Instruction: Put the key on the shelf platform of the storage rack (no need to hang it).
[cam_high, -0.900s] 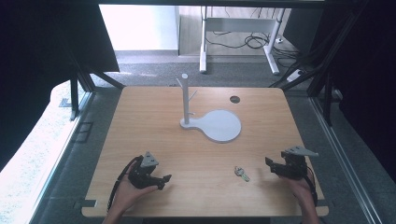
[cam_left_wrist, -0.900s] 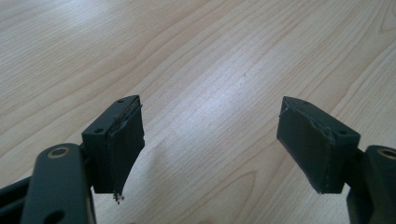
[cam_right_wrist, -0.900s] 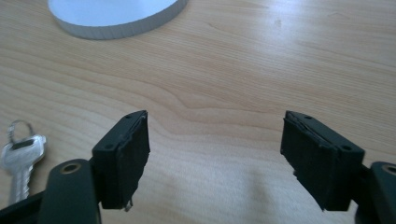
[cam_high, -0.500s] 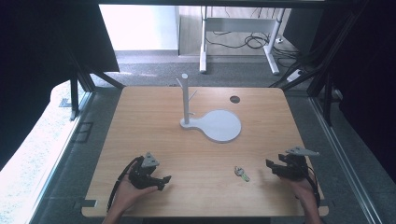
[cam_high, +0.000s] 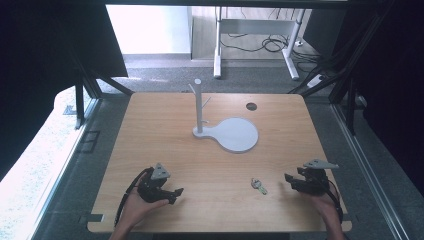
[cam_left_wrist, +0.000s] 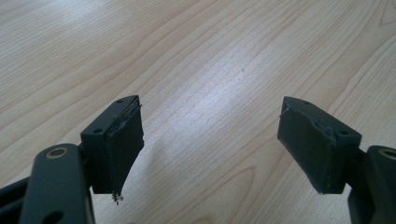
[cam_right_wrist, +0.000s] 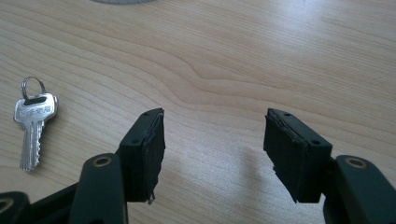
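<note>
Wooden desk (cam_high: 150, 130), mostly bare. White stand (cam_high: 199, 107) with a round flat base sits mid-desk toward the far side, small dark hole (cam_high: 251, 106) just beyond the base. Left gripper (cam_high: 172, 192) near front-left edge, jaws spread wide, only wood between them. Right gripper (cam_high: 289, 181) near front-right, jaws also wide apart, nothing gripped. Key (cam_high: 258, 186) on a ring lies flat on the desk between both grippers, closer to the right one, untouched.

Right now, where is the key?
In the high view the key lies flat on the table near its front edge, just left of the right gripper, in front of the stand's round base.
</note>
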